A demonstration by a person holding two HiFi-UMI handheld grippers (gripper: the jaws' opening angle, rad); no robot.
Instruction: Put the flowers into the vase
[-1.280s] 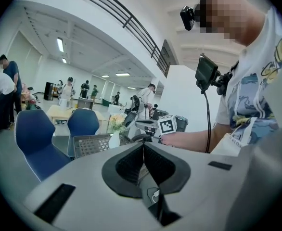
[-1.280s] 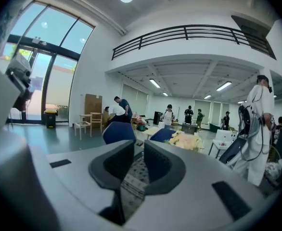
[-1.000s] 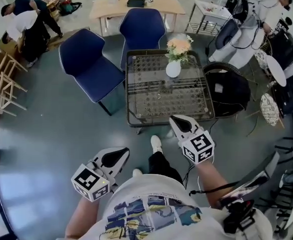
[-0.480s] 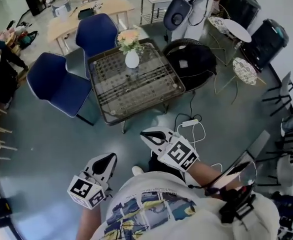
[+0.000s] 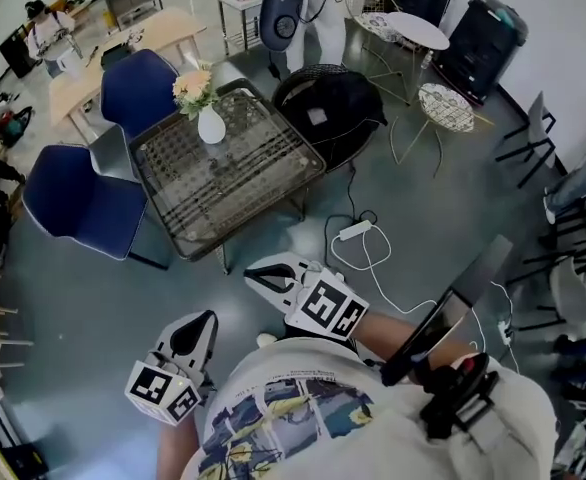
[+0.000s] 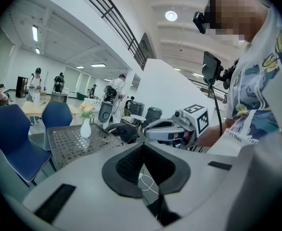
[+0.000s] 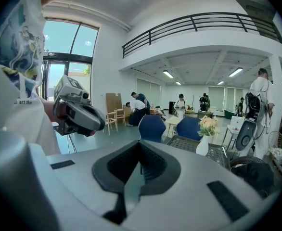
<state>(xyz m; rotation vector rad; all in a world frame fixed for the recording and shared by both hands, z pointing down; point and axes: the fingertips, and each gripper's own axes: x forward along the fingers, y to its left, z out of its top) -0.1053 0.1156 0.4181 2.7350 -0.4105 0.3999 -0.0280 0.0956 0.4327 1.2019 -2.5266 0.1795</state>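
Note:
Pale flowers (image 5: 193, 88) stand in a white vase (image 5: 211, 126) on the glass-topped wire table (image 5: 243, 173), far up and left in the head view. Both grippers hang close to my body, well away from the table and over the grey floor. My left gripper (image 5: 205, 318) is shut and holds nothing. My right gripper (image 5: 253, 273) is shut and holds nothing too. In the left gripper view, the vase (image 6: 85, 128) and the right gripper (image 6: 172, 129) lie beyond the shut left gripper (image 6: 143, 146). The right gripper view shows the vase (image 7: 202, 146) and flowers (image 7: 207, 125) at the right, the left gripper (image 7: 78, 114) at the left.
Two blue chairs (image 5: 78, 203) stand left of the table, a black round chair with a bag (image 5: 333, 108) to its right. A white power strip and cable (image 5: 358, 233) lie on the floor near my feet. Small white round tables (image 5: 418, 33) and several people are farther off.
The head view has swung: the table with the vase slid up and left and looks farther off. Both grippers have drawn back toward my body, the right one leftward and lower in the frame.

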